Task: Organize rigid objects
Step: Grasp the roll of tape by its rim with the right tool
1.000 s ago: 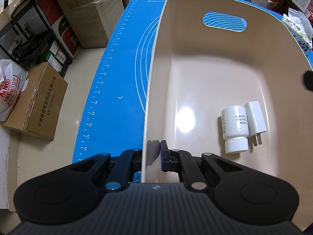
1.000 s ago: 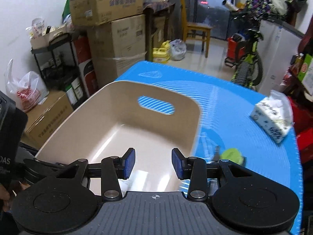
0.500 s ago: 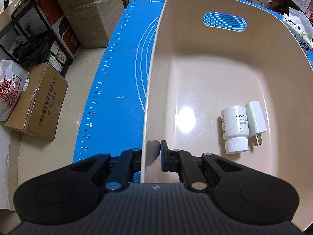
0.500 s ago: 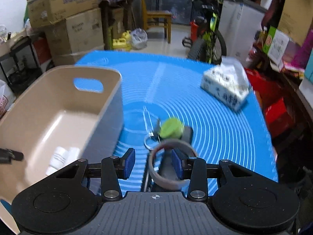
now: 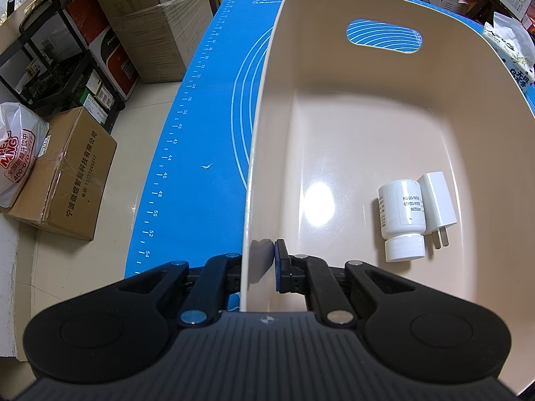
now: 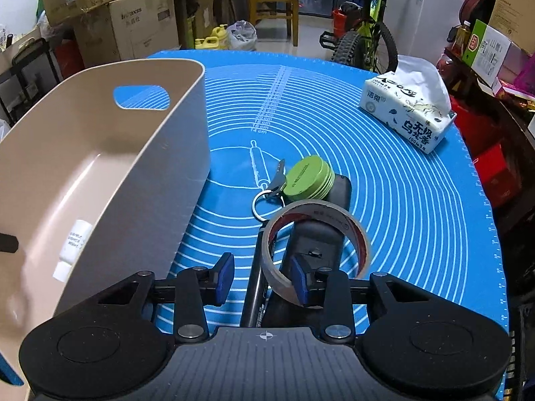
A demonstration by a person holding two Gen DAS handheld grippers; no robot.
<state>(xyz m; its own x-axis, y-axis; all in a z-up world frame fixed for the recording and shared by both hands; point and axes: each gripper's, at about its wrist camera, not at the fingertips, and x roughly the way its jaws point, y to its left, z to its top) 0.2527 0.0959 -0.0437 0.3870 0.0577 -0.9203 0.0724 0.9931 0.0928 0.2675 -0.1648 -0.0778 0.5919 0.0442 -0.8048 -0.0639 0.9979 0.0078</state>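
My left gripper [image 5: 259, 264] is shut on the near left wall of a beige bin [image 5: 264, 127], one finger on each side. In the bin lie a white bottle [image 5: 401, 215] and a white plug adapter [image 5: 438, 204]. My right gripper [image 6: 262, 279] is open, low over a pile on the blue mat [image 6: 401, 193]: a tape roll [image 6: 334, 220], a black remote [image 6: 317, 234], a black pen [image 6: 255, 284], a green round tin [image 6: 309, 177] and a key ring [image 6: 264, 198]. The tape roll's near edge and the pen lie between my right fingers. The bin [image 6: 133, 153] stands to the left.
A tissue pack [image 6: 408, 113] lies at the mat's far right. Cardboard boxes [image 5: 63, 180] and a black rack [image 5: 50, 67] stand on the floor left of the table. A bicycle [image 6: 361, 33] and a chair stand beyond the far edge.
My right gripper has swung from above the bin rightward and down to the pile on the mat. My left gripper and the bin have not moved.
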